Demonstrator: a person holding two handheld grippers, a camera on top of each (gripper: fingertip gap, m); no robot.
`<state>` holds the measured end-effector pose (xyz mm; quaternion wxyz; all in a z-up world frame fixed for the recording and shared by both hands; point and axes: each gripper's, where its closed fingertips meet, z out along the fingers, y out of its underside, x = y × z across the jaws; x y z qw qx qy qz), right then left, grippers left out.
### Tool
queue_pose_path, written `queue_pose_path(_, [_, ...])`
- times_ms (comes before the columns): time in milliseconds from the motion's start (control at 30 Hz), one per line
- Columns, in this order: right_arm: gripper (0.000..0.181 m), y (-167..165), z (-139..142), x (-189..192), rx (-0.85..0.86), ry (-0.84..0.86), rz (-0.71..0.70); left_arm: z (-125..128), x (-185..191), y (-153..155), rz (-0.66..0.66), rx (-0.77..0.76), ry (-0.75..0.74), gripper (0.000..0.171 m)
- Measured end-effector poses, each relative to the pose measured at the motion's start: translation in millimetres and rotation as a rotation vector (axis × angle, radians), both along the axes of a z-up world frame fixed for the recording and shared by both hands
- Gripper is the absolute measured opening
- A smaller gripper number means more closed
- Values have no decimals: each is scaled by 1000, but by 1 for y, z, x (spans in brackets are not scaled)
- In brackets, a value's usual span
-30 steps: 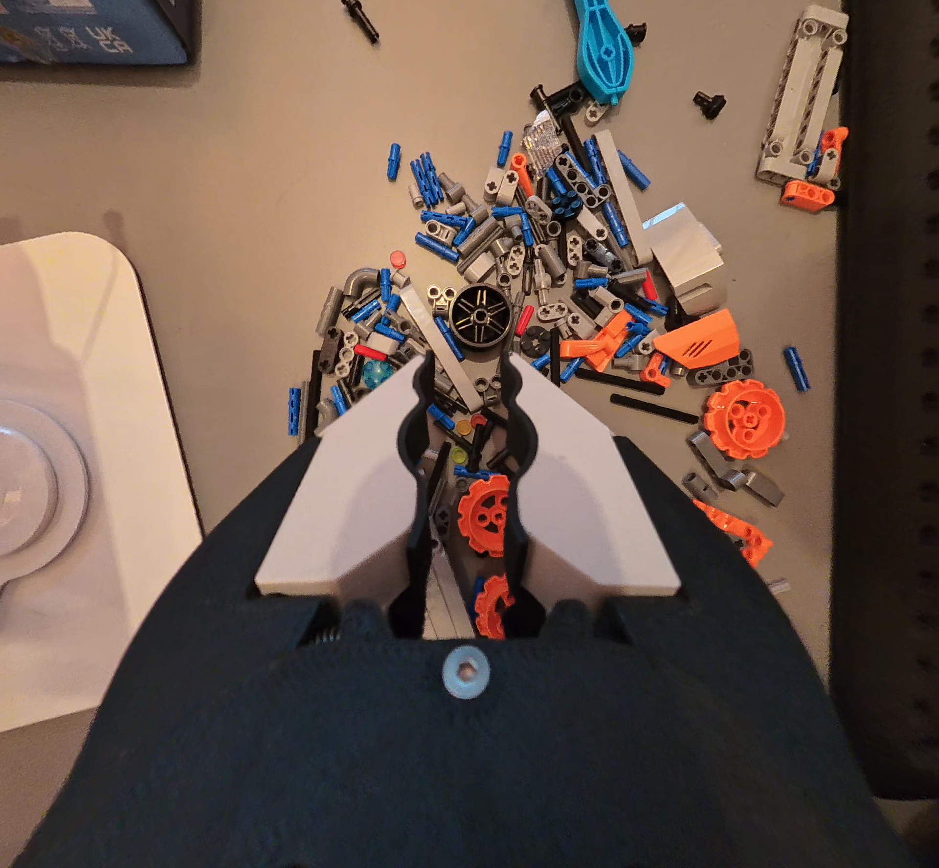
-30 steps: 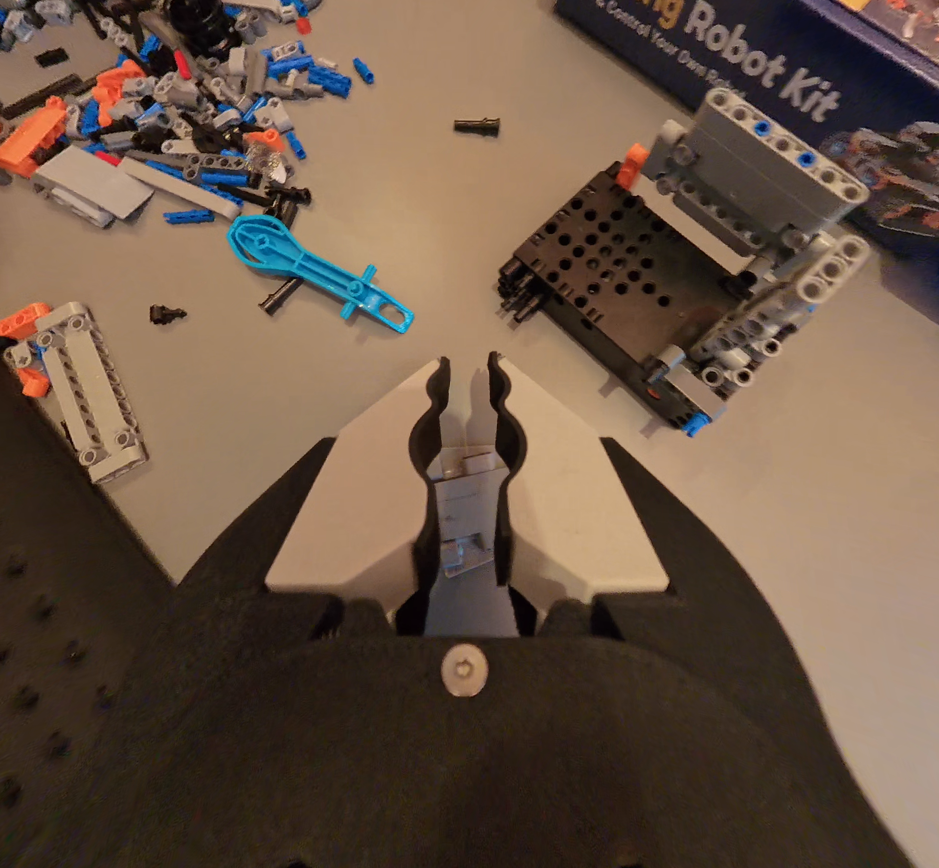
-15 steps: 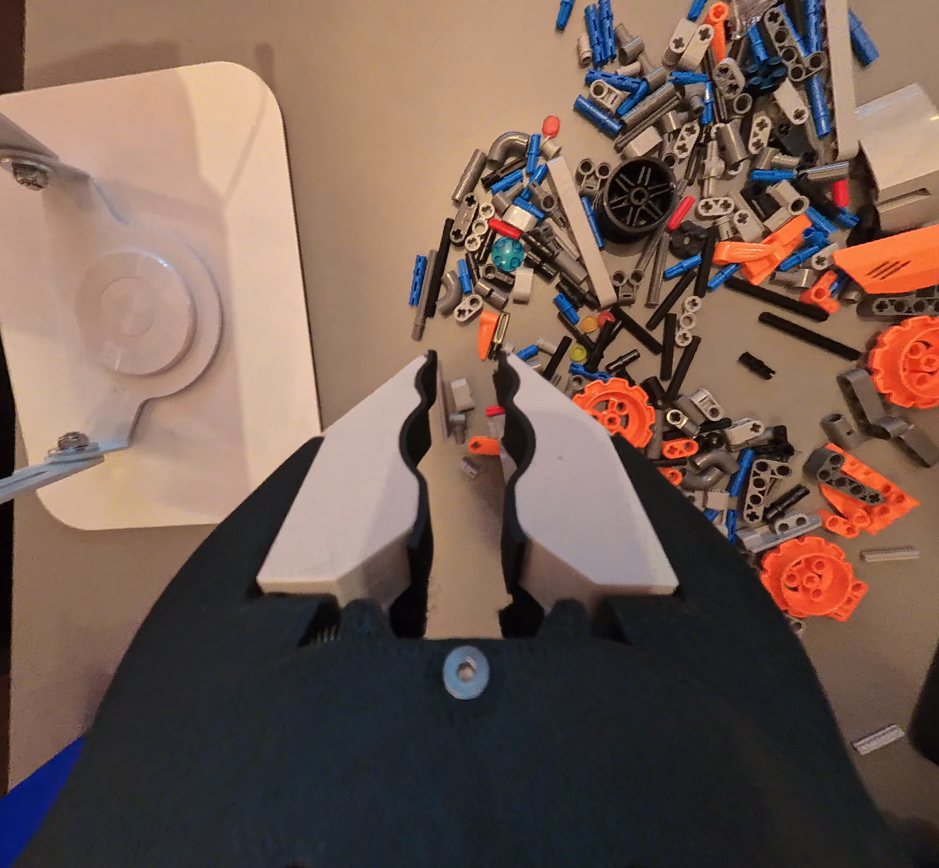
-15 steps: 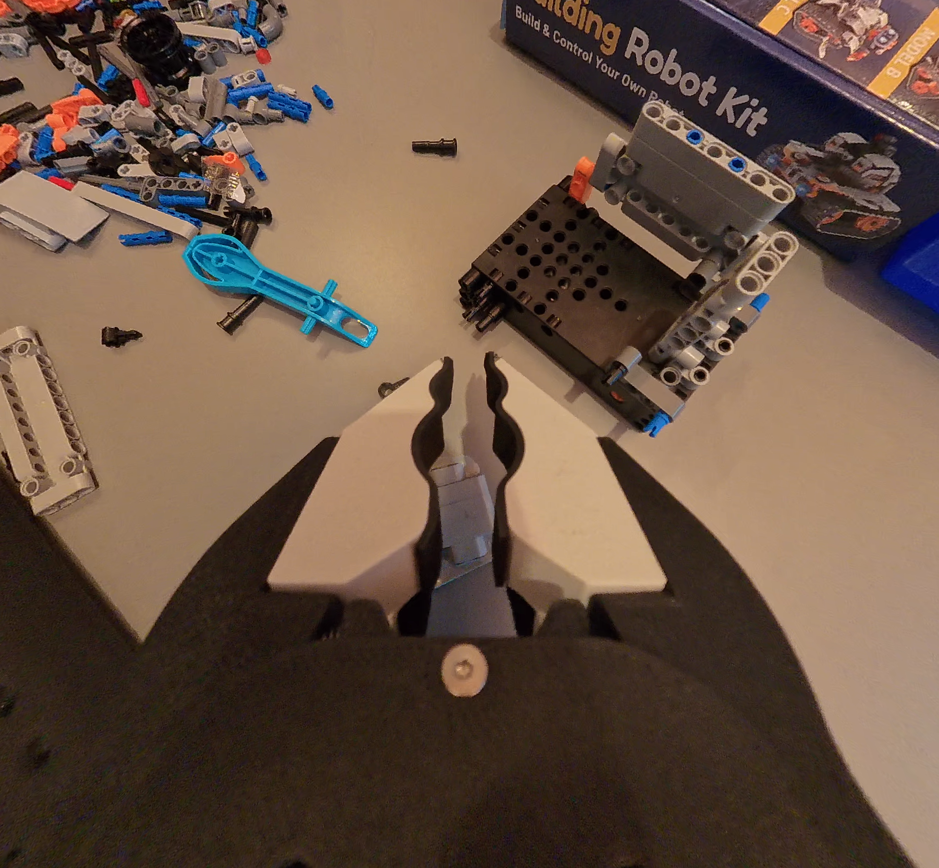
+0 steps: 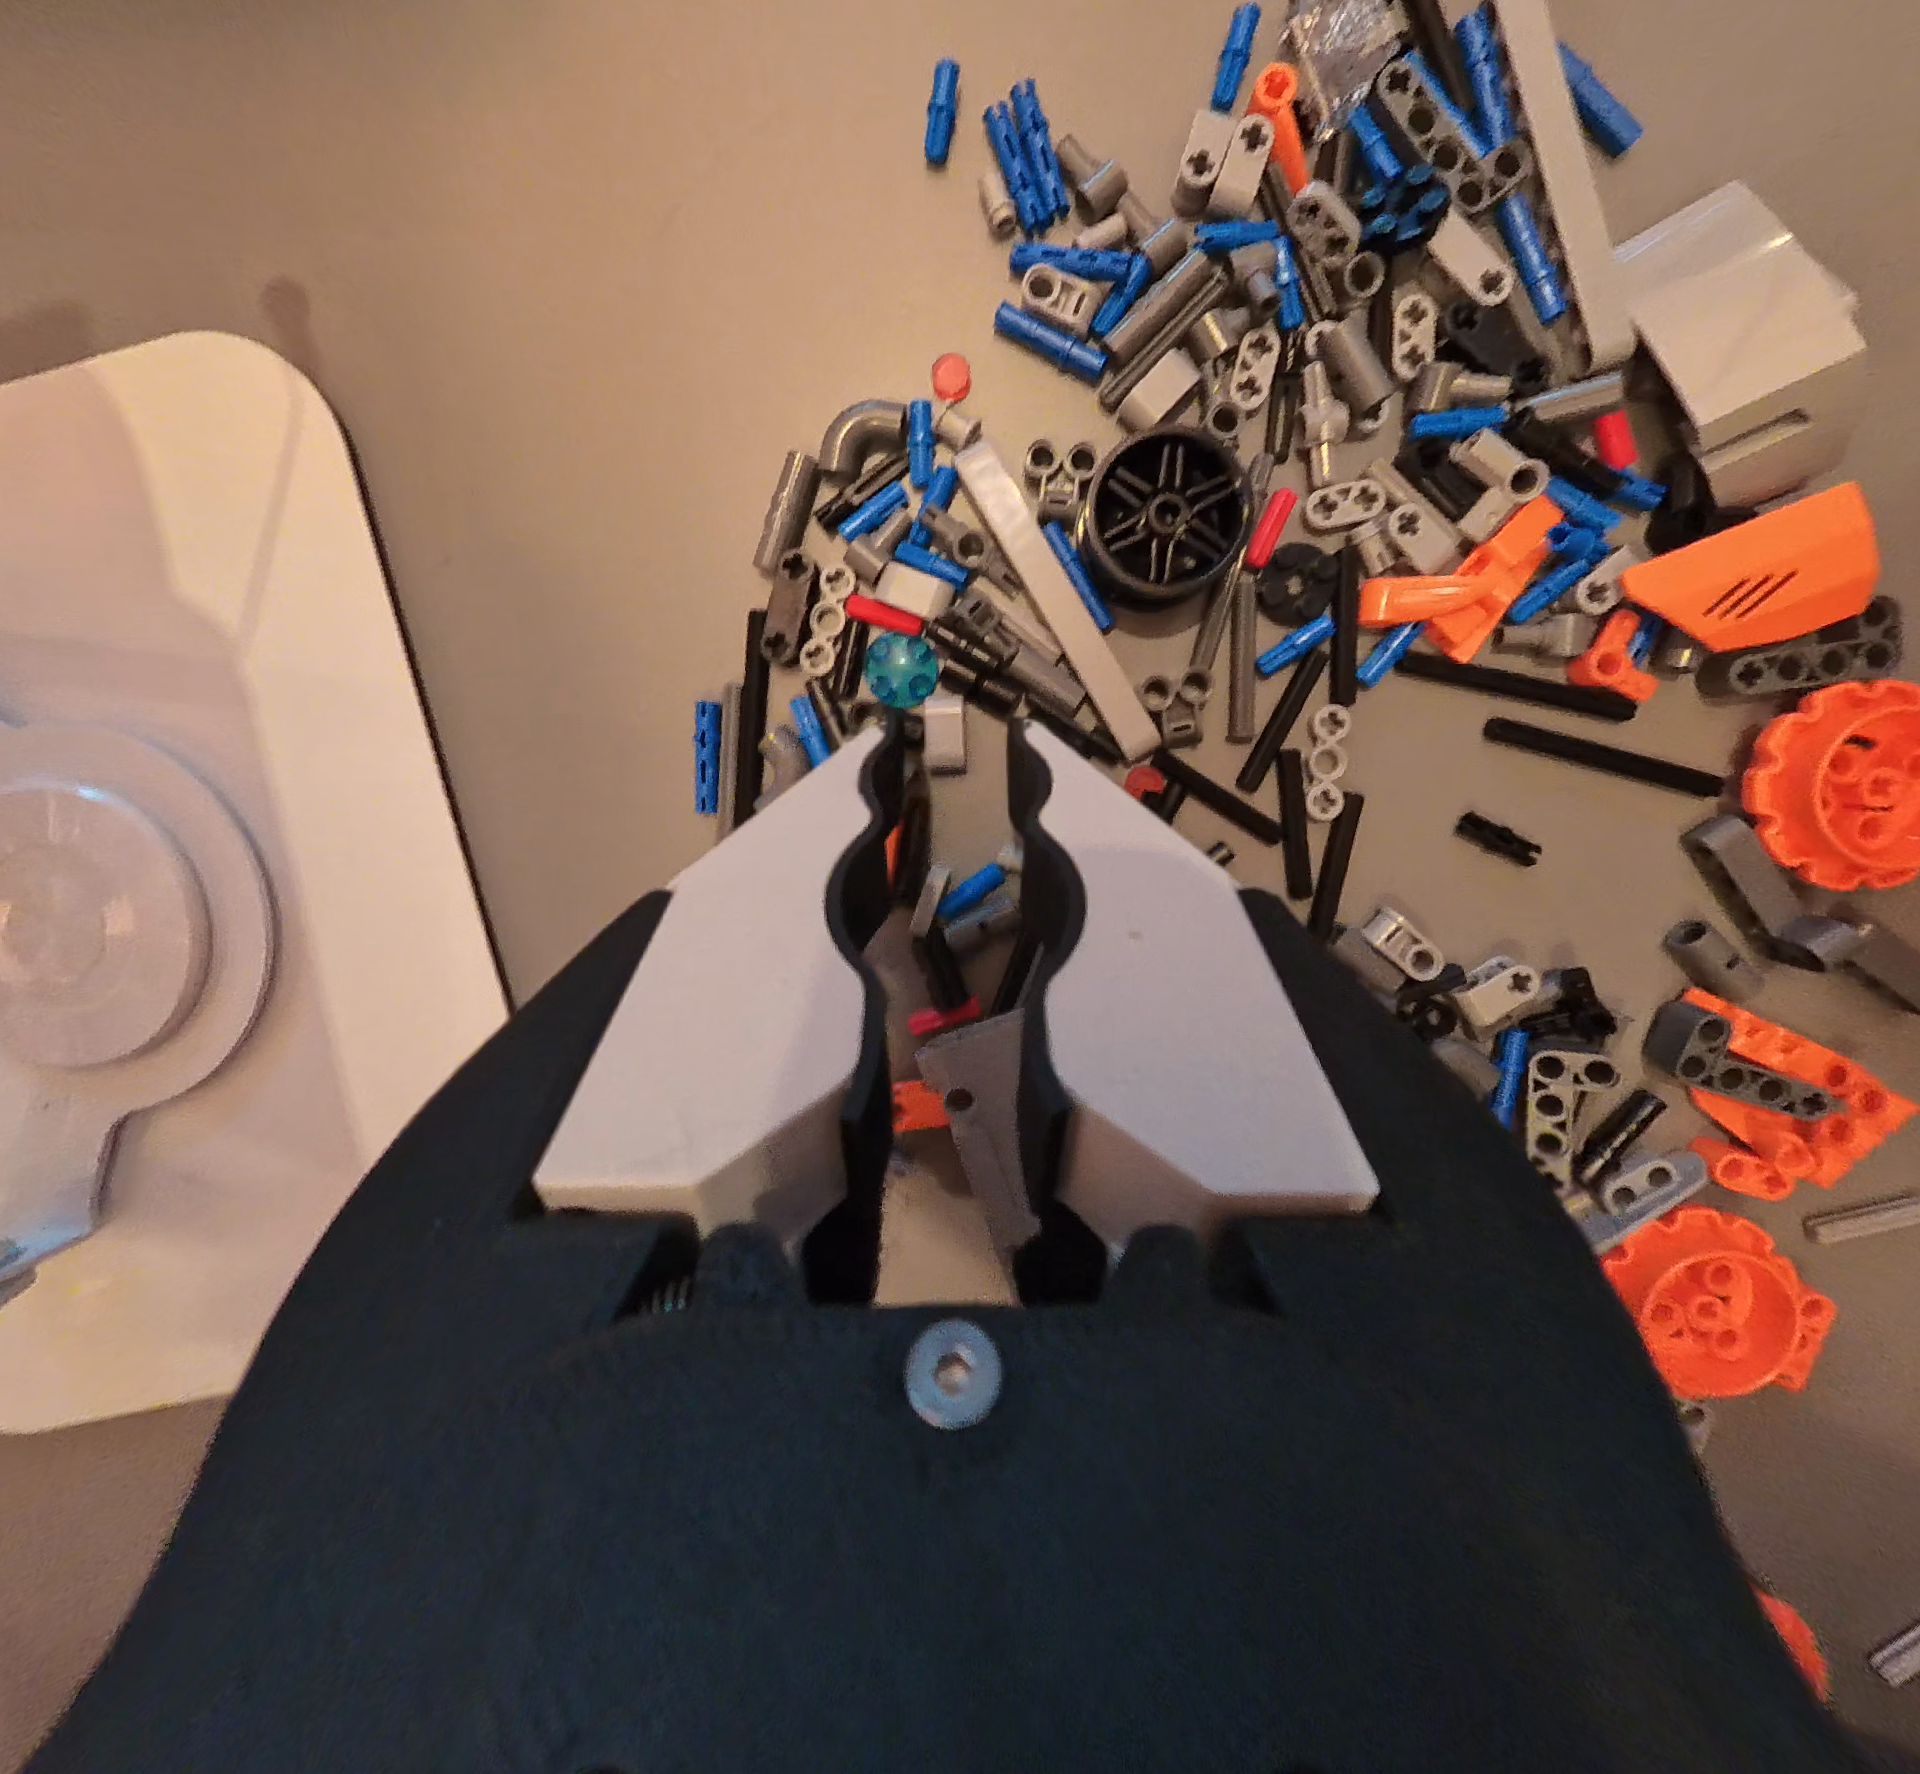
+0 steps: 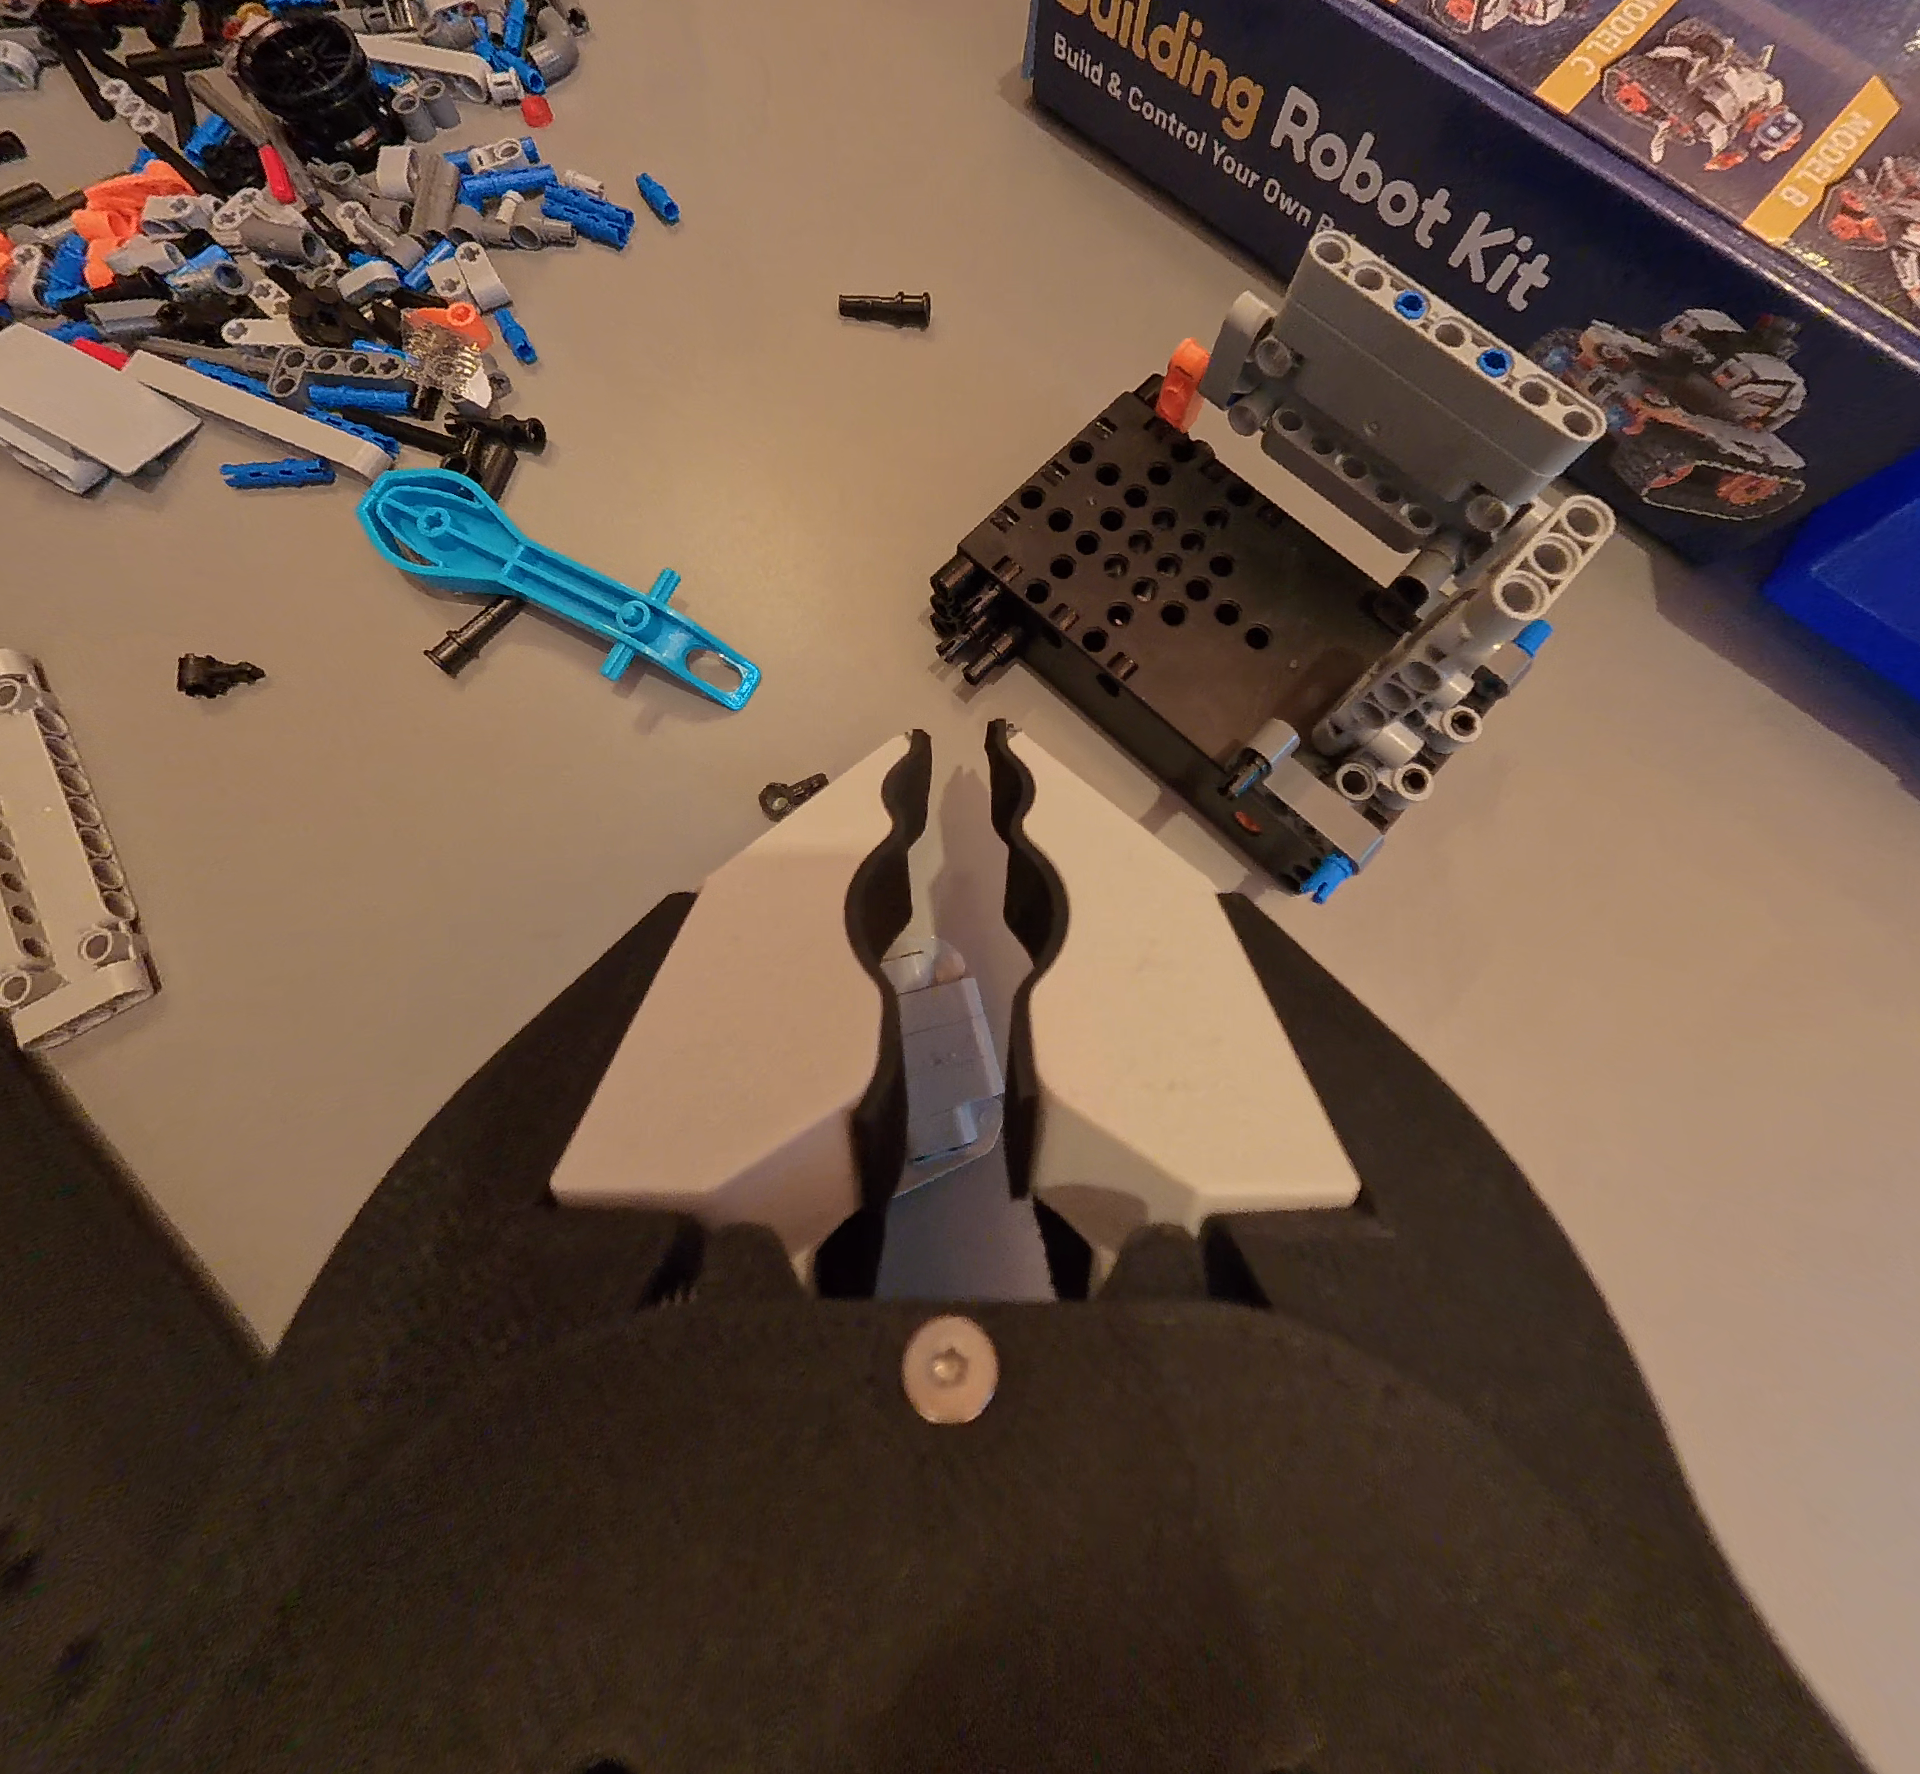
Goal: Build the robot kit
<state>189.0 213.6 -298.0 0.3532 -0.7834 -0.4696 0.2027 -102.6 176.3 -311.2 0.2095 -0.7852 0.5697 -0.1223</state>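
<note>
Right gripper [image 6: 954,737] clamping grey brick [image 6: 943,1049], lengthwise

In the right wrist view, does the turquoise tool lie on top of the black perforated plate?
No: the turquoise tool lies flat on the table, well apart from the black perforated plate.

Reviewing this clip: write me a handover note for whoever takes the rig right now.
Left claw: open, low over the near edge of the loose-parts pile, tips by a teal round stud; nothing clearly gripped.
Right claw: shut on a light grey piece, above the table between the turquoise tool and the partial build.
Done: the build is a black perforated plate with grey beams on two sides.
Remaining: most parts lie loose; the grey piece is unattached.
</note>
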Motion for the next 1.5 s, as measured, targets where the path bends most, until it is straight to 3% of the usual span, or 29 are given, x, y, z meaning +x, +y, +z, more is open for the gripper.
queue_pose_path(733, [8,-2,2,-1,16,2,14,-18,13,1,-32,15,-5,6])
queue_pose_path(1067, [12,-3,21,-9,112,40,35,8,13,-3,-38,46,-18,5])
queue_pose_path(1300, [16,-40,81,-78,418,109,214,50,53,-25,-106,69,-171,5])
queue_pose_path(1500, [18,-94,95,-160,588,103,416,71,89,-51,-159,-3,-306,5])
